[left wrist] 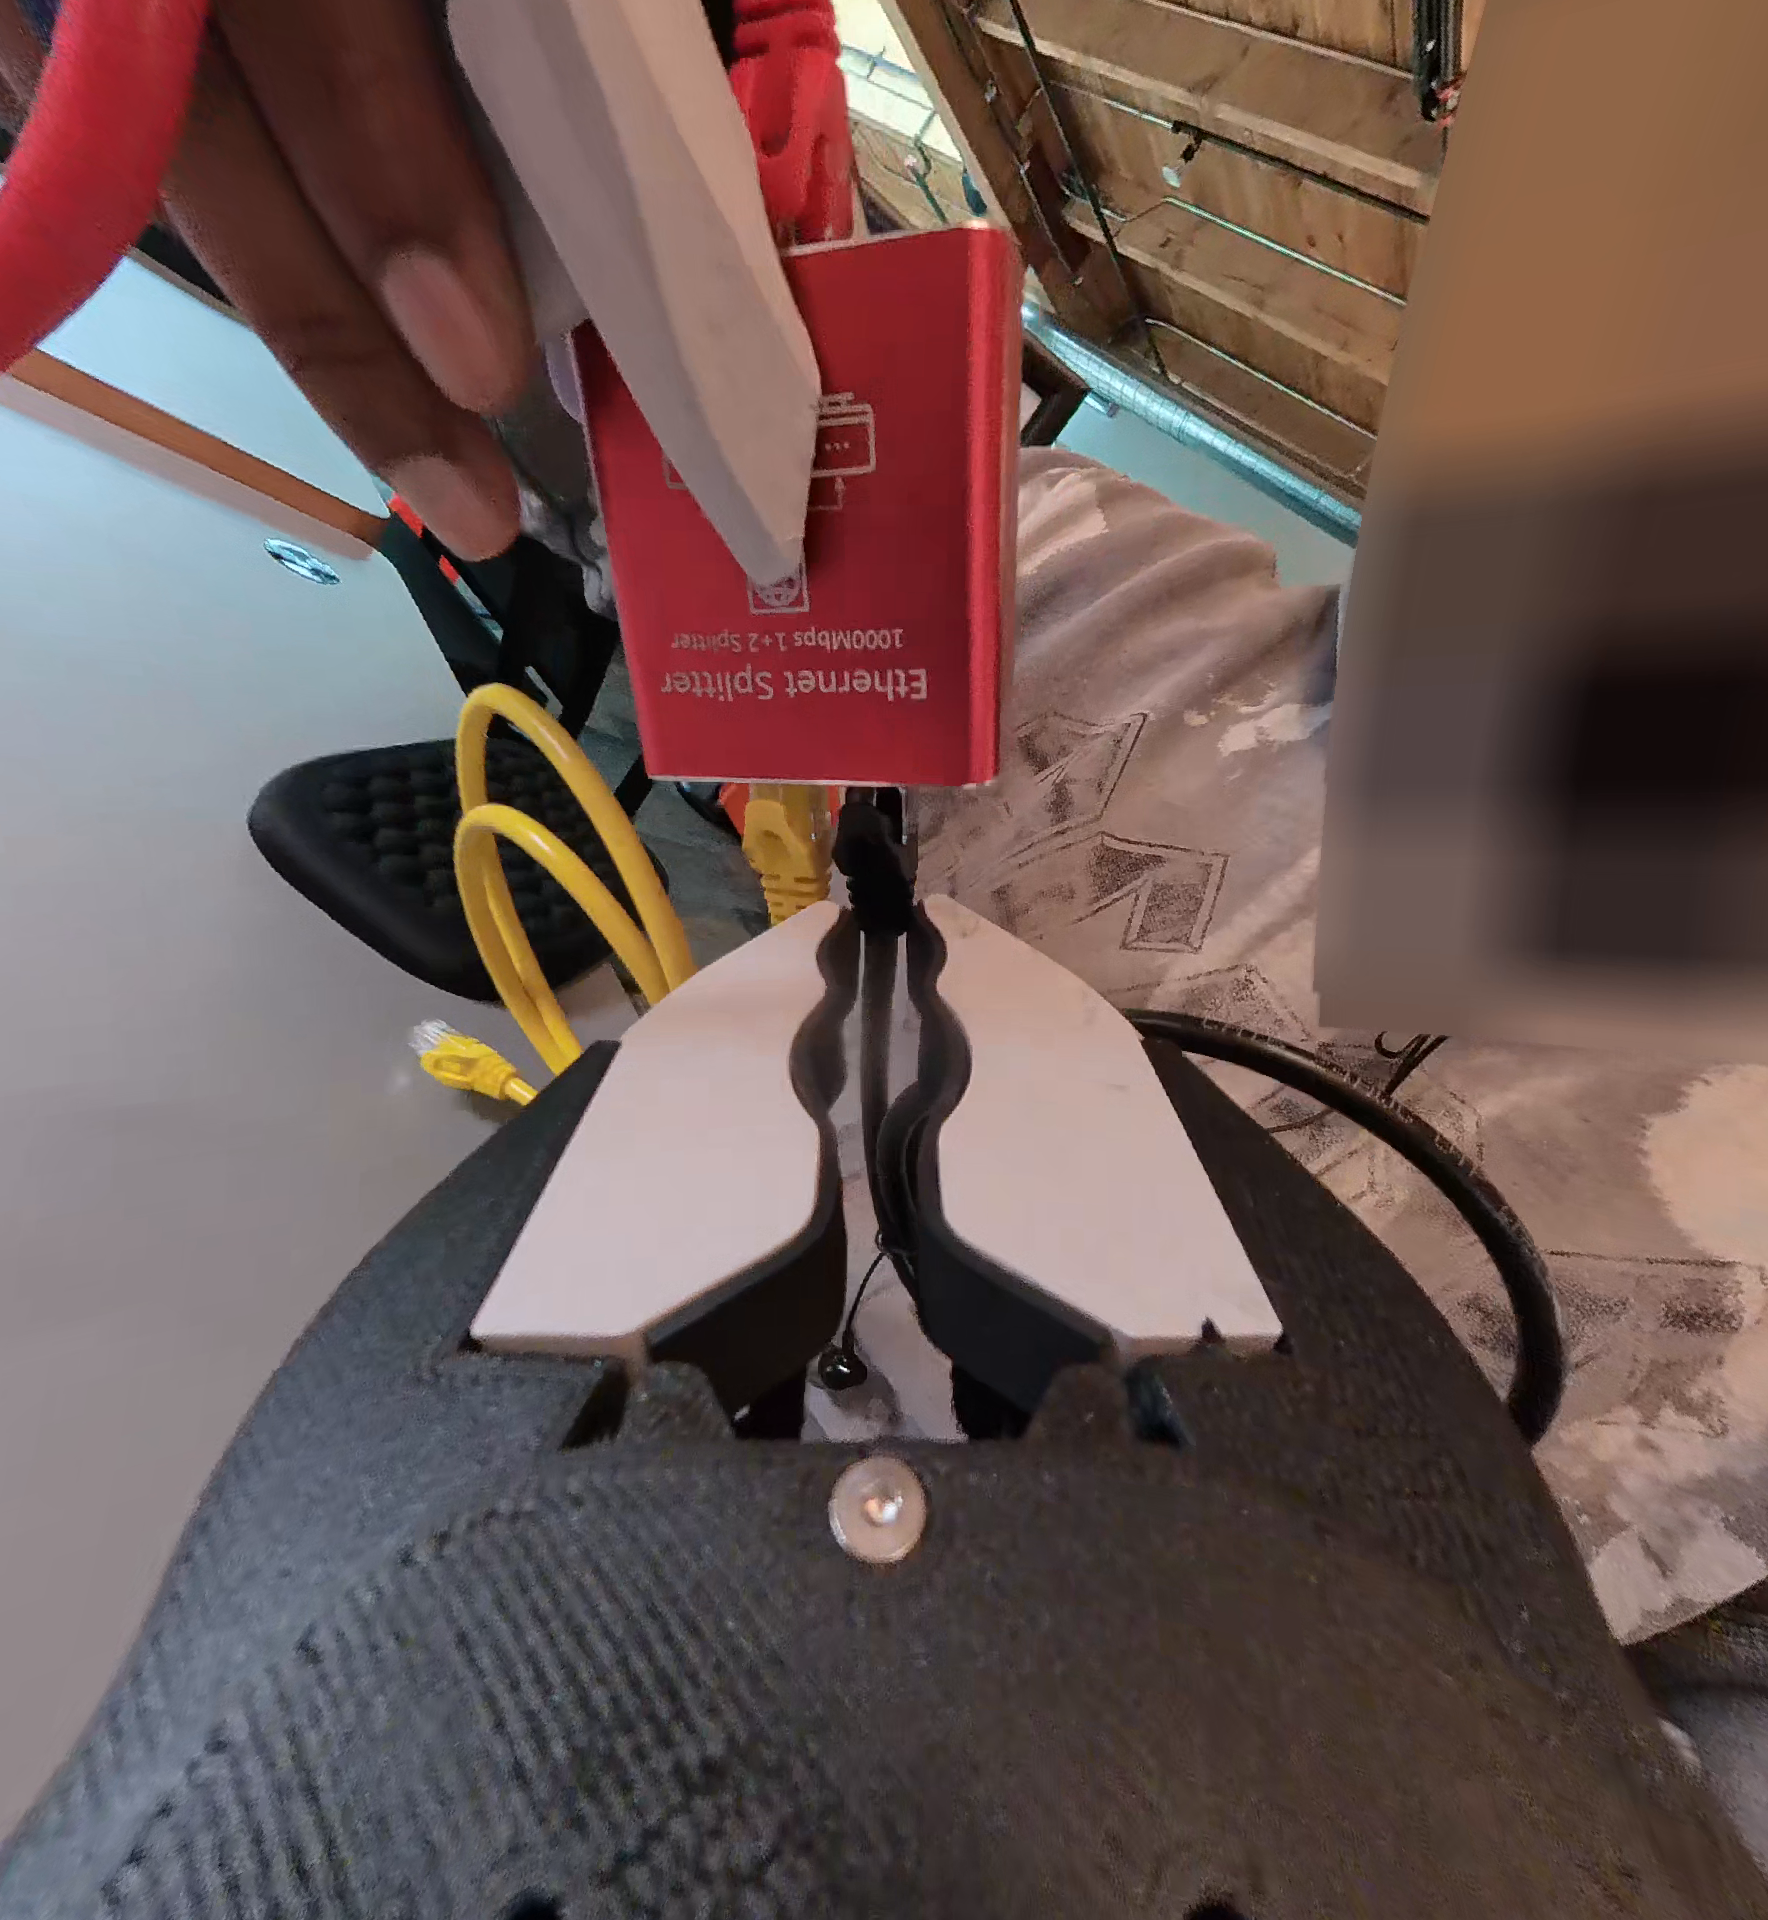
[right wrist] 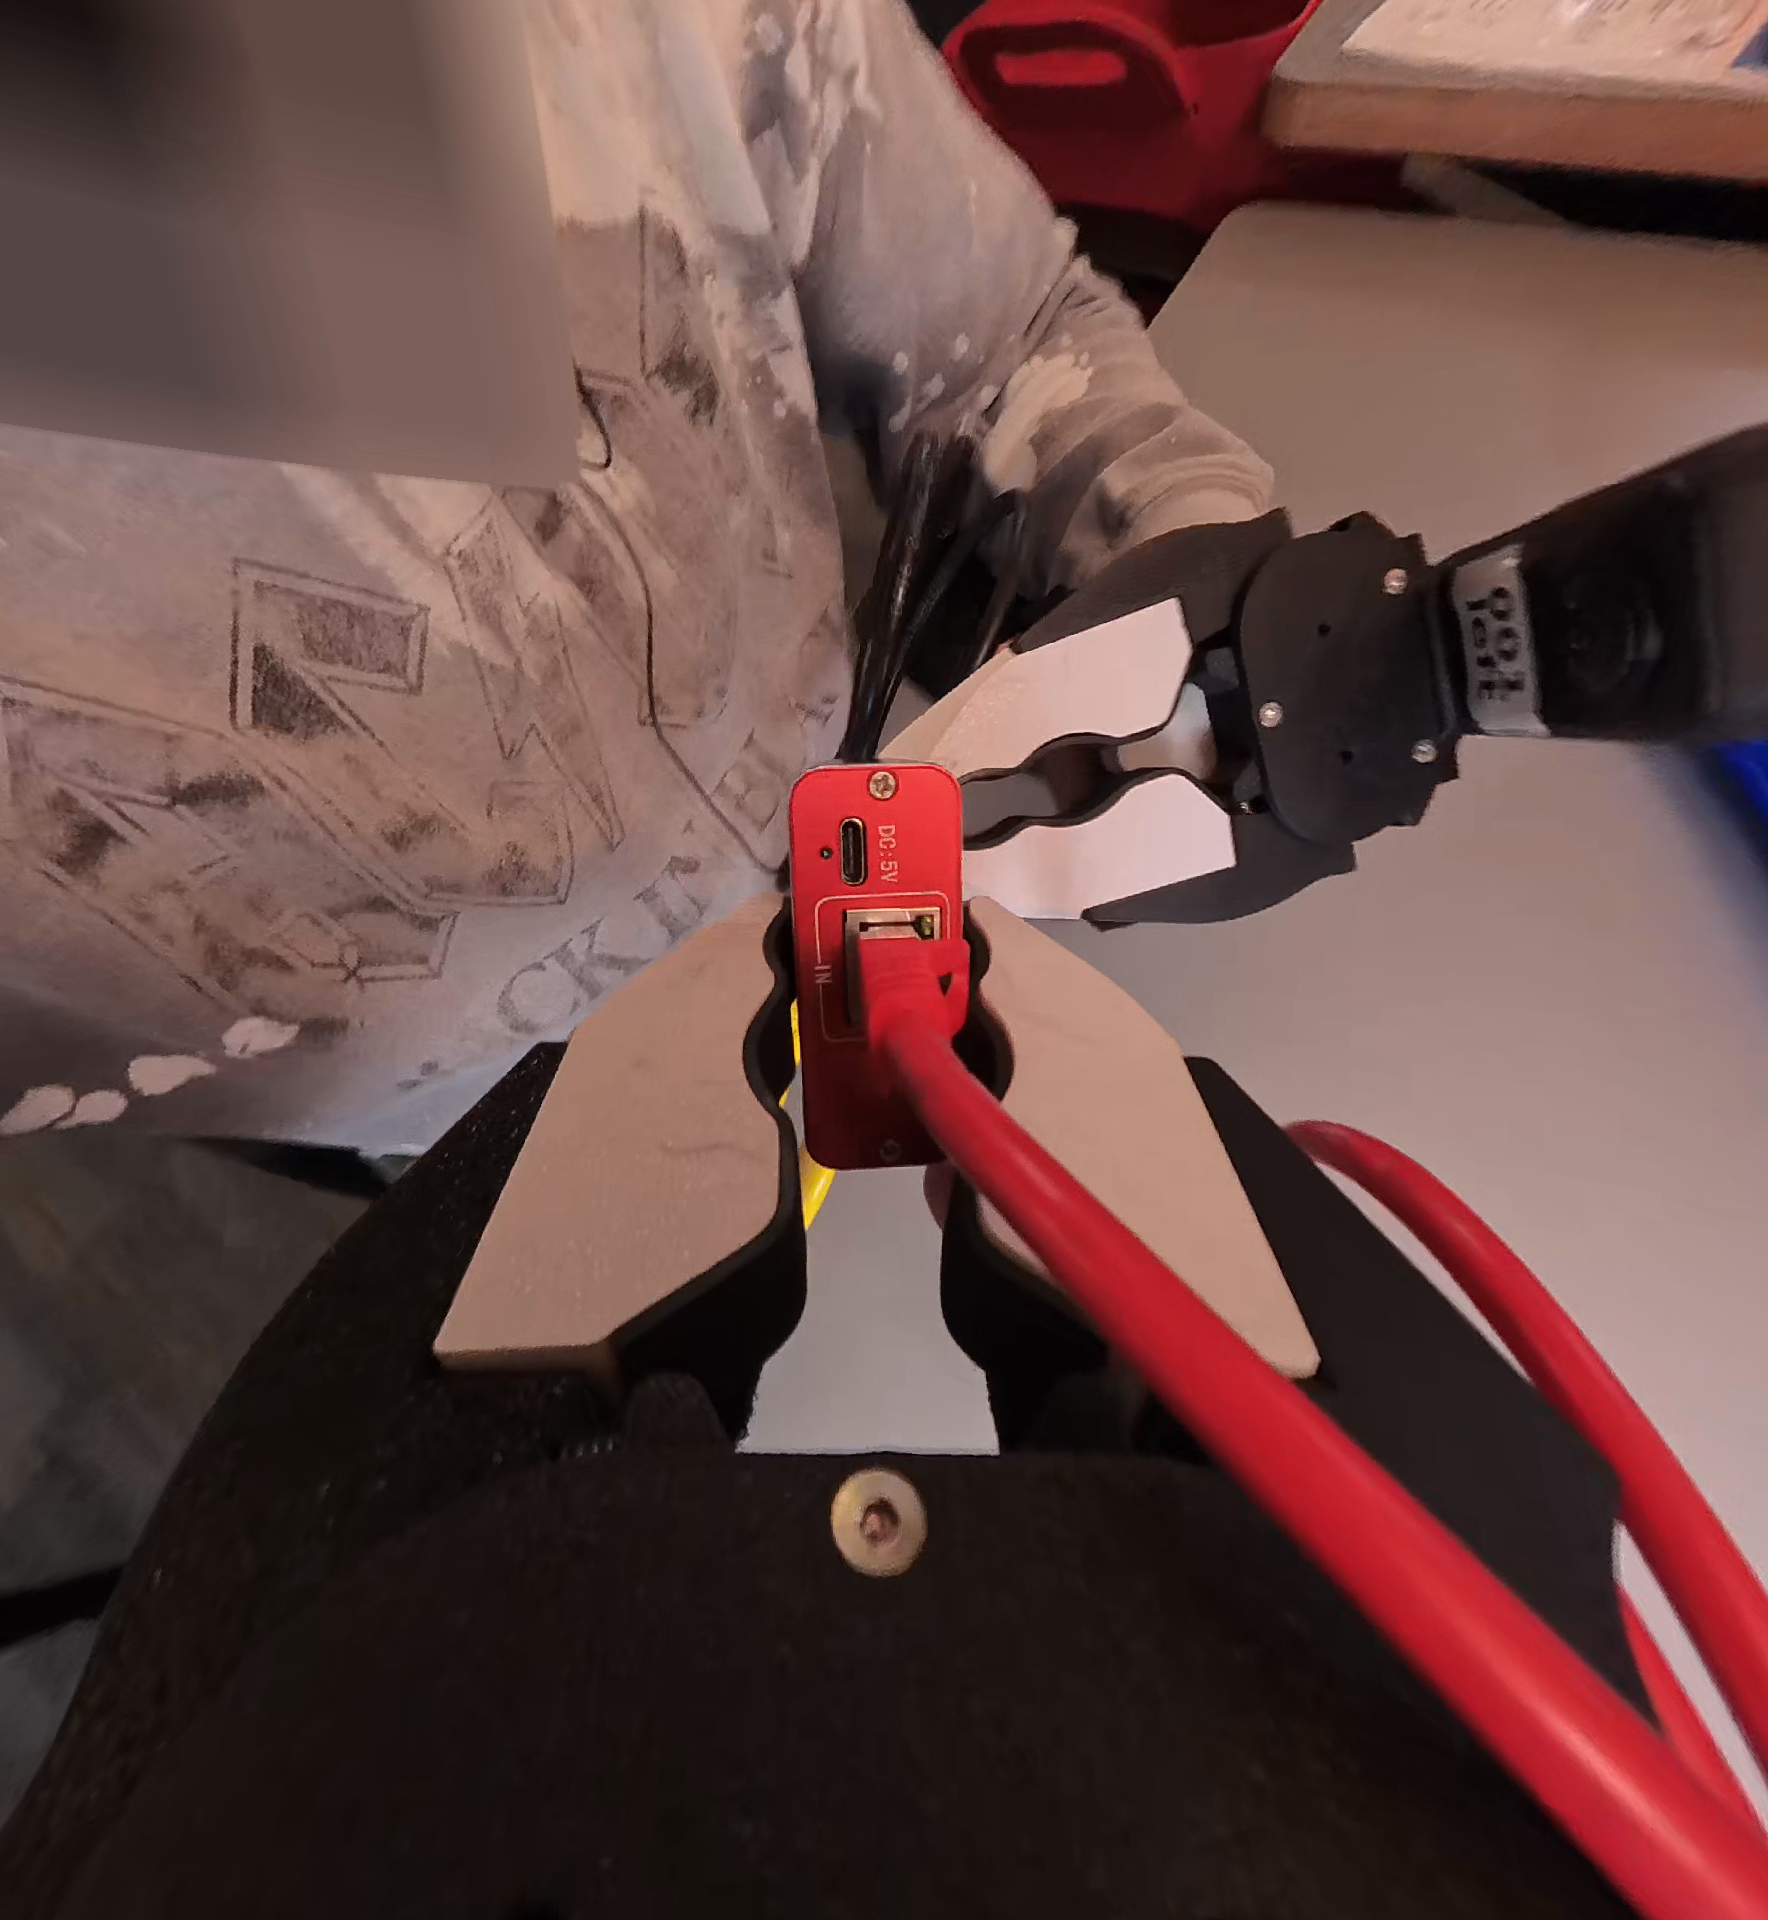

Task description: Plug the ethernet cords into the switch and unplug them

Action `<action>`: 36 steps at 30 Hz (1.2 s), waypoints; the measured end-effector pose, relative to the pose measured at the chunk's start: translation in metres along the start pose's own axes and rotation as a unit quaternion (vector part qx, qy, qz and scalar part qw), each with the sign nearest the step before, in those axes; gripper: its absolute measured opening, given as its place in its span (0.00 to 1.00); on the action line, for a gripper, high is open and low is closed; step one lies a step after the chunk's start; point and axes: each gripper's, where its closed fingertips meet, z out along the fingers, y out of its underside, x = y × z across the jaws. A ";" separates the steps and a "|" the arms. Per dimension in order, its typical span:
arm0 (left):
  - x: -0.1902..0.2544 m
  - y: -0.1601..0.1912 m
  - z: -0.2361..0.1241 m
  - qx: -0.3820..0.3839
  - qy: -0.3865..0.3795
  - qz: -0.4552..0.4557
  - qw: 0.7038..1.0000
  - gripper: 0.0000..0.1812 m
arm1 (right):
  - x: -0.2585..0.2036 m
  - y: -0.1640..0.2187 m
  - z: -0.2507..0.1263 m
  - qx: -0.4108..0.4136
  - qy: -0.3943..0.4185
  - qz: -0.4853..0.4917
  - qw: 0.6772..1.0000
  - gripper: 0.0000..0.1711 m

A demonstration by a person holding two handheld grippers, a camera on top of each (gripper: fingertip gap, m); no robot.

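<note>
Red metal, the switch point(right wrist: 878, 971) hangs above the bench point(right wrist: 1482, 436), clenched between the right gripper's point(right wrist: 875, 914) fingers. Its near end already carries the red cord point(right wrist: 1150, 1320), seated in its port. At the far end the yellow cord point(left wrist: 784, 854) is plugged in, its other plug point(left wrist: 459, 1062) lying loose on the bench. Beside it the black cord point(left wrist: 872, 883) meets the switch, with the left gripper point(left wrist: 882, 914) clenched on the cable just behind the plug. I cannot tell whether that plug is fully home. Plugging looks nearly complete; all the unplugging seems left.
</note>
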 end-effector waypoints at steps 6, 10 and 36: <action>-0.014 -0.043 -0.042 0.125 -0.105 0.069 0.984 0.05 | 0.023 -0.001 -0.027 0.064 0.113 -0.026 0.991 0.16; -0.023 -0.074 -0.105 0.211 -0.227 0.118 0.943 0.09 | 0.040 0.004 -0.043 0.120 0.197 -0.015 0.973 0.16; -0.059 -0.143 -0.109 -0.090 -0.570 0.392 0.716 0.29 | 0.119 0.014 -0.089 -0.137 0.518 -0.032 0.844 0.16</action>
